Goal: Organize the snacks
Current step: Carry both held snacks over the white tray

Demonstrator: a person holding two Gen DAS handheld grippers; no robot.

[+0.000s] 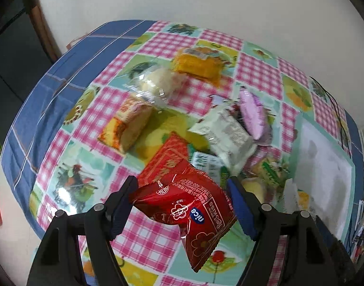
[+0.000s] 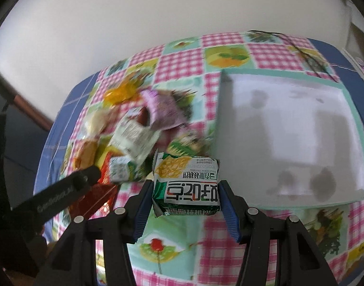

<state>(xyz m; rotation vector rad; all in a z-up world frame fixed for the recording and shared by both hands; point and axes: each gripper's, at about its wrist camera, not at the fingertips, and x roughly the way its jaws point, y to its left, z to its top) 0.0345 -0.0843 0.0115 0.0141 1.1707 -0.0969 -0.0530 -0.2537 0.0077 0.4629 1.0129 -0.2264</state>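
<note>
Snacks ride clamped, red pack (image 1: pixel 182 205) in my left gripper (image 1: pixel 182 190), green pack (image 2: pixel 186 186) in right gripper (image 2: pixel 185 190), bound for the tray (image 2: pixel 358 128).

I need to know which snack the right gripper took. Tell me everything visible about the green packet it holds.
The green packet is a small, puffy pillow pack of glossy film, dark green and white, with large white characters, a picture of a yellowish biscuit and a crimped, serrated end seam. It sits upside down to the camera, pinched at its two sides by the blue pads of the right gripper, lifted above the tablecloth. The snack pile lies beyond on its left, the white tray on its right. Nothing else visibly touches it.
</note>
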